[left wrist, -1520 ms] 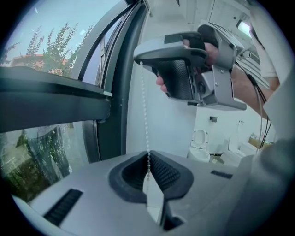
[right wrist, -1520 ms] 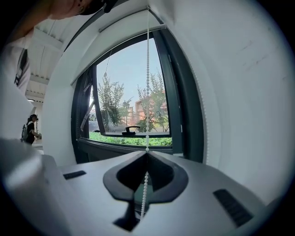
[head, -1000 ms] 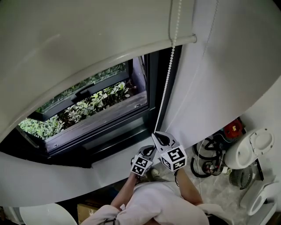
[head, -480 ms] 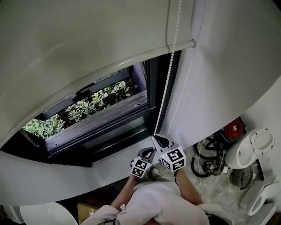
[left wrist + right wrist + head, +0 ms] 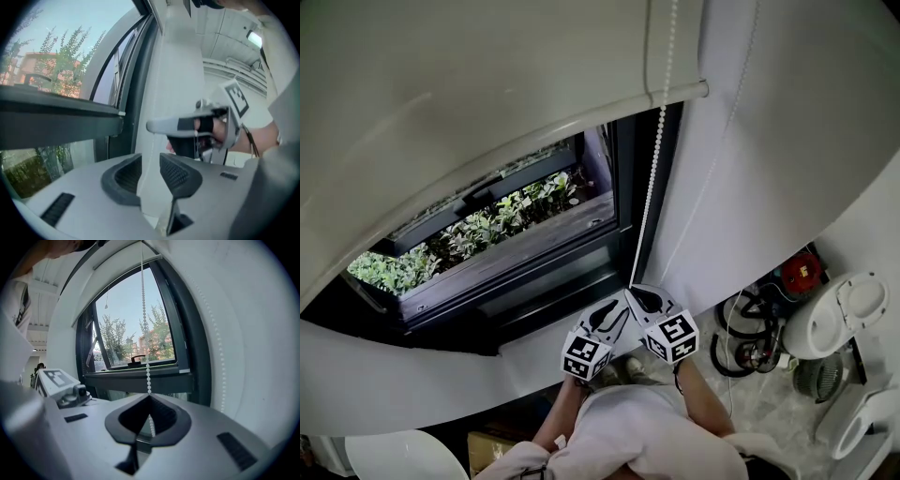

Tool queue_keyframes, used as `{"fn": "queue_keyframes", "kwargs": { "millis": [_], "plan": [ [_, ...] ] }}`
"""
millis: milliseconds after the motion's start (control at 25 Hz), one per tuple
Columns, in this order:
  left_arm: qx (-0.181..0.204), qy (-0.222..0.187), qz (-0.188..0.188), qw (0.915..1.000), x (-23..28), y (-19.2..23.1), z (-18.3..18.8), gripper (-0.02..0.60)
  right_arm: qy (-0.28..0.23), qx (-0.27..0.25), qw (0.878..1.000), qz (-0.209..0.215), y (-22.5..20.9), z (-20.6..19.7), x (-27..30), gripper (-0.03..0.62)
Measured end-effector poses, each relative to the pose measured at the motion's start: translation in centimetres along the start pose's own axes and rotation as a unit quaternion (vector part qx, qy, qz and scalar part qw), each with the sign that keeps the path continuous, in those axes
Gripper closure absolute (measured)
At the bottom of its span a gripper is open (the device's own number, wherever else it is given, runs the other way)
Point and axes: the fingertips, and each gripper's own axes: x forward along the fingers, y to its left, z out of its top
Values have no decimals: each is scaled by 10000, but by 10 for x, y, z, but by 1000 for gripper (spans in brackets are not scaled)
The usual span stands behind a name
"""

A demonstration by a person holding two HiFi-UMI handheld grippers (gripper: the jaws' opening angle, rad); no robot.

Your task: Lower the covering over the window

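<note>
The white roller blind [image 5: 487,84] hangs over the top of the window [image 5: 525,253], its bottom bar [image 5: 609,111] crossing the glass high up. A bead chain [image 5: 654,178] runs from the blind's right end down to my right gripper [image 5: 632,291], which is shut on it. In the right gripper view the chain [image 5: 146,333] enters the closed jaws of that gripper [image 5: 149,398]. My left gripper [image 5: 611,311] sits just left of the right one. Its jaws have just been opening; in its own view the left gripper [image 5: 149,165] is open and its pads press on nothing.
A second chain strand [image 5: 722,159] hangs along the white wall on the right. Plants [image 5: 487,230] show outside the dark window frame. On the floor at right lie a white appliance [image 5: 839,319], a red item [image 5: 802,272] and coiled cables [image 5: 750,333].
The left gripper has risen beside the right one and its jaws have spread apart. The right gripper stays shut on the chain in the same place.
</note>
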Motion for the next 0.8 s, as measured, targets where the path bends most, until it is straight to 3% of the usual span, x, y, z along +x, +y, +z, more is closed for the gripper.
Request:
{"fn": "queue_keyframes", "kwargs": {
  "millis": [400,800],
  "plan": [
    [482,-877,-56,9950,-29,-6,126,462,-11,26,10000,47,1,2,-4,599],
    [1104,-1635,-386,9796,-34,-28,230,462,6,-6,10000,47,5,1,-5,599]
  ]
}}
